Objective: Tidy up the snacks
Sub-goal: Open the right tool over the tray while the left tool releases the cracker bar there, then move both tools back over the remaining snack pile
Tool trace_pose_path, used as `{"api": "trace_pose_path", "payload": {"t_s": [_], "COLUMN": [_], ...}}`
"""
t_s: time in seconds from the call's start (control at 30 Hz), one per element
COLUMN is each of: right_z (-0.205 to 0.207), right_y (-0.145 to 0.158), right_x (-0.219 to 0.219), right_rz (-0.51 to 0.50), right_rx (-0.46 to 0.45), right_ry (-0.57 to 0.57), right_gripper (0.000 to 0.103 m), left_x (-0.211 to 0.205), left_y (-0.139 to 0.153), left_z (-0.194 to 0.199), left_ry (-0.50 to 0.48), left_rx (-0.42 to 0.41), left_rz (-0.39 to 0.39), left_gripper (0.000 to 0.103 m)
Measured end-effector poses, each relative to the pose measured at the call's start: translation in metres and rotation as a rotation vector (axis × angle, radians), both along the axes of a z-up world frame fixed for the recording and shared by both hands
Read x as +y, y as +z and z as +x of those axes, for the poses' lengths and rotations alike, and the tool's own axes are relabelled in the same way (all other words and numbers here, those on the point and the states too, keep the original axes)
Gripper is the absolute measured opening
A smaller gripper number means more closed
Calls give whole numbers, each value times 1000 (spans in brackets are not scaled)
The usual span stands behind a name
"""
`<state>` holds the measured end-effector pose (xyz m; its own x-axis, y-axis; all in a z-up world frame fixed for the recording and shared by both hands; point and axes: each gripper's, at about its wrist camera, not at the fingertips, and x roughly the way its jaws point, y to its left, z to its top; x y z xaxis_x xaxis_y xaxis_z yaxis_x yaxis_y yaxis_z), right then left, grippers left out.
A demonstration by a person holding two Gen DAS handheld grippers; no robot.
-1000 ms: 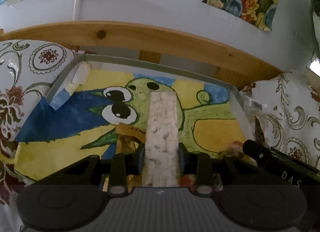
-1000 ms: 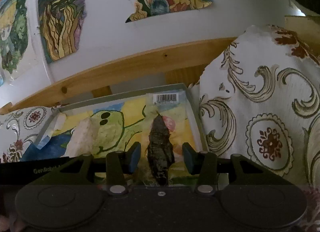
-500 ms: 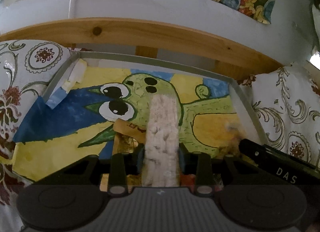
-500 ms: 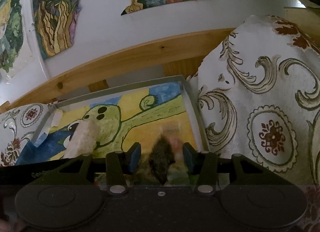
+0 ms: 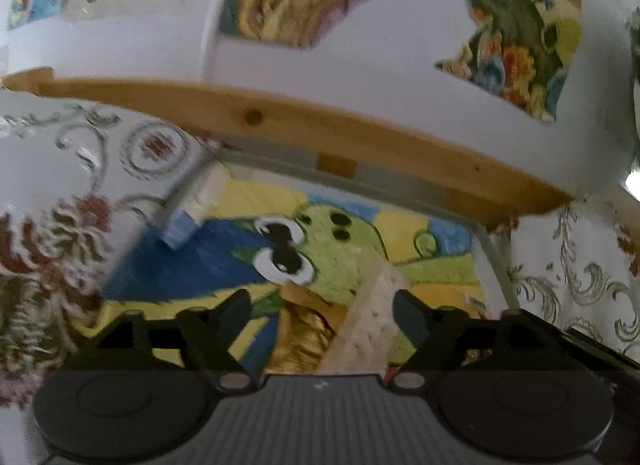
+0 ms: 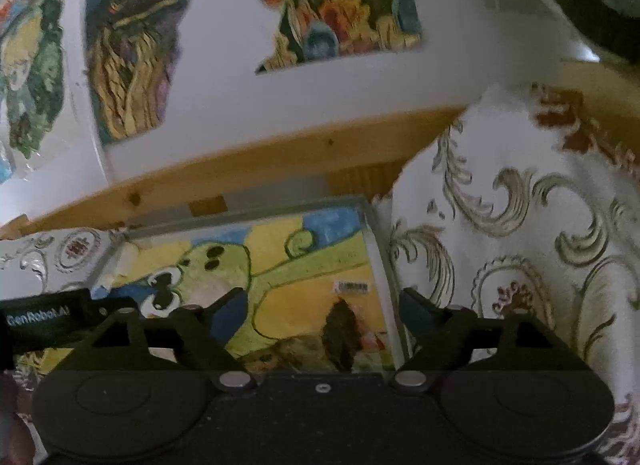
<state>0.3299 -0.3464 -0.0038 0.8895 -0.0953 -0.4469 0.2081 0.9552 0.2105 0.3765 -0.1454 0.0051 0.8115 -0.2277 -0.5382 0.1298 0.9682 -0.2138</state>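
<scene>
A grey-rimmed tray (image 5: pixel 400 185) with a painted green frog on its floor holds the snacks. In the left wrist view a long clear pack of white puffed snack (image 5: pixel 372 321) lies in the tray, leaning by the right finger, beside a gold wrapper (image 5: pixel 304 329). My left gripper (image 5: pixel 320 301) is open above them, touching neither. In the right wrist view a dark snack pack (image 6: pixel 340 333) with a barcode label (image 6: pixel 352 286) lies near the tray's right wall (image 6: pixel 376 249). My right gripper (image 6: pixel 322 297) is open over it.
A white cloth with scroll patterns (image 6: pixel 500 245) bulges on both sides of the tray. A wooden rail (image 5: pixel 320 133) and a white wall with torn pictures (image 6: pixel 340 25) stand behind. The left gripper's body (image 6: pixel 40 321) shows at the right view's left edge.
Both grippers opened and let go: the white puffed pack and the dark pack now lie in the tray. Both grippers have drawn back and tilted upward.
</scene>
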Motion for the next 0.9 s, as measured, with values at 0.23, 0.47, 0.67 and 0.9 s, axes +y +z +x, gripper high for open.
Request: {"api": "trace_pose_path", "payload": {"t_s": [0.23,0.47,0.67,0.9], "right_z": [-35,-73,-112,-151], "right_y": [22,42,48,51], "right_x": [13,33,49,67], "right_rz": [-31,-54,-72,-120], "right_rx": [-81,-139,-166,-180], "right_ry": [14,42,51,64], "right_gripper": [99,102,102,102], "left_x": [20,39,54,80], "left_y": [28,40,44,44], "left_z": [-32,-73,-112,-158], "left_ry": [67,91,89,96], "left_rx": [-94,-166,-196,-256], "left_rz": [24,25,33,50], "left_gripper": [103,103,103,103]}}
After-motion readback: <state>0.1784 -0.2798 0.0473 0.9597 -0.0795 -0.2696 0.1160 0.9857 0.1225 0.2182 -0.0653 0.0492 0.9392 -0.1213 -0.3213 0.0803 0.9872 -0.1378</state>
